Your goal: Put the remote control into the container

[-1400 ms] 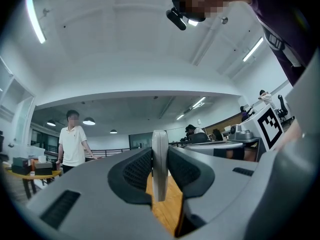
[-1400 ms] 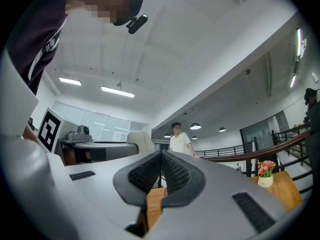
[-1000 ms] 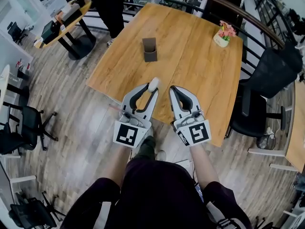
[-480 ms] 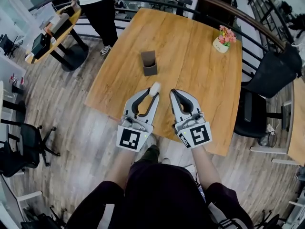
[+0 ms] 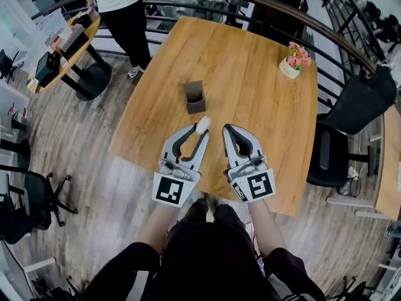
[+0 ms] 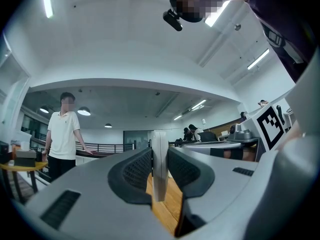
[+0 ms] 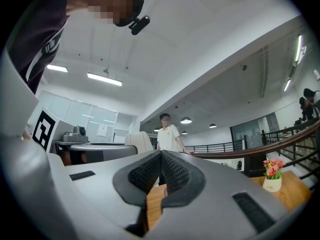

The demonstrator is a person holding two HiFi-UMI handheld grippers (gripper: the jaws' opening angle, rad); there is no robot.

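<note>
Remote control first: it is a thin white thing, and your left tongs pinch it at their tips. It is up in the air over the bench, close to the near edge. In the left gripper view you see the remote control standing on its thin side, straight up, with one dark ribbed pad pressed on each side of it. Your left tongs grip it tight there.

Your right tongs are just beside the left ones, also over the near edge of the bench. They are pressed together and hold nothing. In the right gripper view the two dark pads of your right tongs meet in one line, with no gap between them.

The container is a small dark grey box with an open top. It stands upright on the bench, nearer the left edge than the right one, about halfway back. It is past the remote control and does not touch it.

A flower pot with pink flowers stands near the far right corner of the bench. A black chair is off the right edge. A person in a white top stands on the floor by the far left corner, next to a round table.
</note>
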